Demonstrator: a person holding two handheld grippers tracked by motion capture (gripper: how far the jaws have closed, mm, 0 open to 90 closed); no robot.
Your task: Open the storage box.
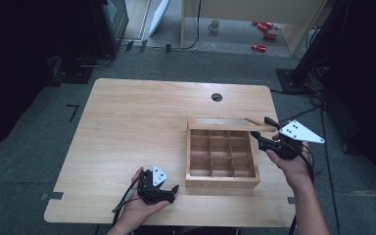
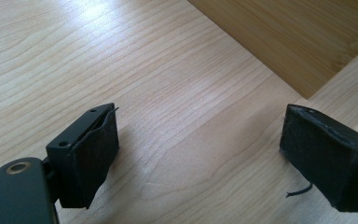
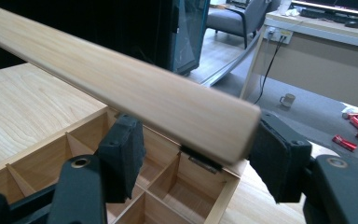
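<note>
On the table [image 1: 127, 122], right gripper [image 1: 264, 128] straddles box lid [image 3: 121, 88]

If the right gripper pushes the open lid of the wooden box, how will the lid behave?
The lid looks like stiff wood, so it should not bend. It probably swings on its hinge. Its smooth edge might slip between the right gripper's jaws.

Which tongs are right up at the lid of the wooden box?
The right tongs. Their tips sit either side of the raised lid of the wooden box. The left tongs rest open over bare table.
</note>
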